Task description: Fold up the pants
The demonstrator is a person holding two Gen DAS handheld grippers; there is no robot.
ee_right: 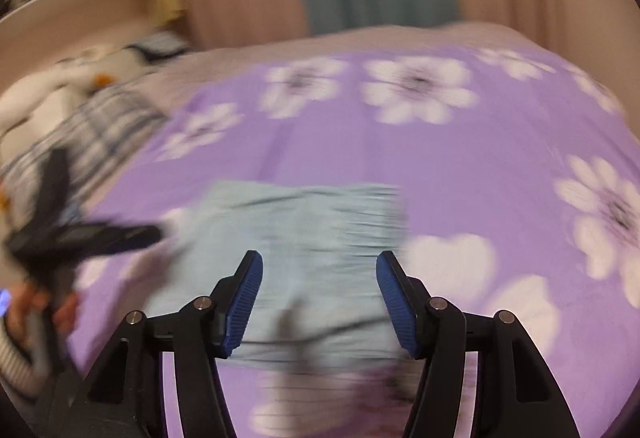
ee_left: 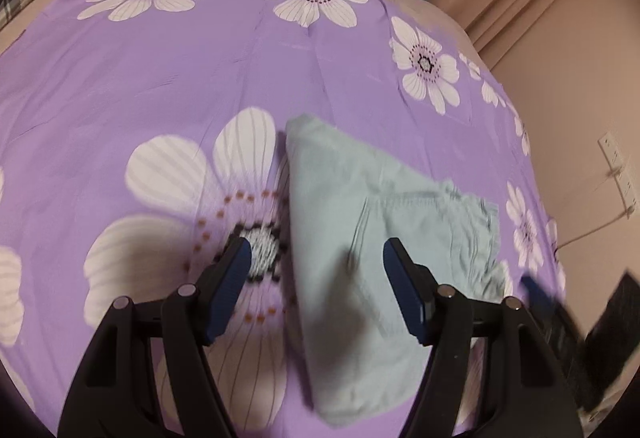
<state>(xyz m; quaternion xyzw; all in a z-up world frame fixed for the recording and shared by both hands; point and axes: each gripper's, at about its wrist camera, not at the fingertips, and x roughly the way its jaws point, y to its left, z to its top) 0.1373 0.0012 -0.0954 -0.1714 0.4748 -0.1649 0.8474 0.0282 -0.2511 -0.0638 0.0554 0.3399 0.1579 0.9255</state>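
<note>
Lying folded on the purple flowered sheet (ee_left: pixel 168 86), the pale blue pants (ee_left: pixel 360 238) sit under the left gripper (ee_left: pixel 316 258), whose jaws stand spread with nothing pinched; bare sheet lies off its left finger. No writing is readable. The right gripper (ee_right: pixel 319 270), jaws also spread and empty, hovers over the pants' gathered waistband (ee_right: pixel 352 206), with open sheet to its right.
</note>
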